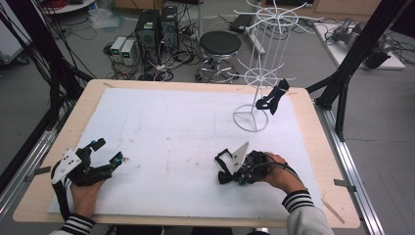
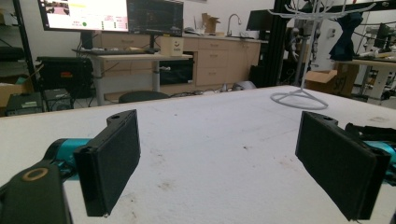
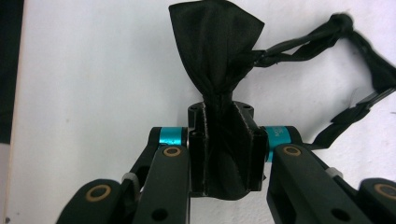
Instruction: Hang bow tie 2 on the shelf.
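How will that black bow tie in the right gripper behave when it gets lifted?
The bow tie looks like soft satin, so it will probably flop. Its strap lies loose on the table and will likely dangle. Pinched in the right gripper, it seems light, though slippery.

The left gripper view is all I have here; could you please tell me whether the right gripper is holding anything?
Observer: Yes. The right gripper is shut on a black bow tie, pinching one wing.
Operator: Thank you. Does the tie have a strap?
Observer: It does; the strap loops out on the white mat.
Operator: Is anything on the white wire rack?
Observer: Another dark bow tie hangs from a lower arm of the white wire rack.
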`<state>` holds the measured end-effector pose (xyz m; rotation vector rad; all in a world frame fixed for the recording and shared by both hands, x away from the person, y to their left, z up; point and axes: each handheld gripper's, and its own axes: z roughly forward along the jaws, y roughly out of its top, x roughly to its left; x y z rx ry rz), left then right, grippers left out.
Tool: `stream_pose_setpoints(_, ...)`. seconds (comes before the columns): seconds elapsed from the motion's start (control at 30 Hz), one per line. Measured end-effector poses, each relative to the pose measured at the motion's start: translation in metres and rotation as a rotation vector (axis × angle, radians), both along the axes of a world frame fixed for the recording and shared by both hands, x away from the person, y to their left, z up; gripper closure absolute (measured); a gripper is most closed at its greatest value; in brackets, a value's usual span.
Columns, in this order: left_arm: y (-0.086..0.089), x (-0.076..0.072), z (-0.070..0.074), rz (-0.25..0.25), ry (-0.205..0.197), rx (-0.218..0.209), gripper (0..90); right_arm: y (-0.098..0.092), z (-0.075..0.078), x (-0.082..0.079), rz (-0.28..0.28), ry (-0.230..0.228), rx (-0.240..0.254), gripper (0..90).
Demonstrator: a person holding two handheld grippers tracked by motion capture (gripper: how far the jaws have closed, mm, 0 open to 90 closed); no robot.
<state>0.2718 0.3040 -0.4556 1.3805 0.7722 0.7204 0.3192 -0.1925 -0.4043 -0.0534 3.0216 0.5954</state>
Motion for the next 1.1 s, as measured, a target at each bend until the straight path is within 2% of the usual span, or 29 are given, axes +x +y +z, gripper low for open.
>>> stream_pose_setpoints(0.17, 0.0, 0.0, 0.0, 0.0, -0.001, 0.001, 14.4, -0.003, 0.007, 0.0, -0.022, -0.005, 0.067, 77.4)
stream_pose_setpoints(0.23, 0.0, 0.0, 0.0, 0.0, -0.001, 0.001, 14.4, -0.005, 0.009, 0.001, -0.013, -0.019, 0.098, 77.4)
stream_pose_setpoints(0.33, 0.0, 0.0, 0.0, -0.001, 0.0, 0.001, 14.3, -0.01, 0.012, 0.001, -0.043, -0.021, 0.135, 77.4)
stream_pose_setpoints(0.5, 0.0, 0.0, 0.0, 0.001, -0.001, 0.0, 14.4, -0.014, 0.018, 0.002, -0.059, -0.043, 0.181, 77.4)
stream_pose_setpoints(0.7, 0.0, 0.0, 0.0, 0.001, -0.001, 0.001, 14.4, -0.017, 0.022, 0.002, -0.085, -0.054, 0.212, 77.4)
stream_pose_setpoints(0.83, 0.0, 0.0, 0.0, 0.0, 0.0, 0.0, 14.4, -0.024, 0.029, 0.004, -0.123, -0.065, 0.292, 77.3)
stream_pose_setpoints(1.1, 0.0, 0.0, 0.0, 0.001, -0.001, 0.0, 14.4, -0.034, 0.038, 0.006, -0.193, -0.082, 0.391, 77.3)
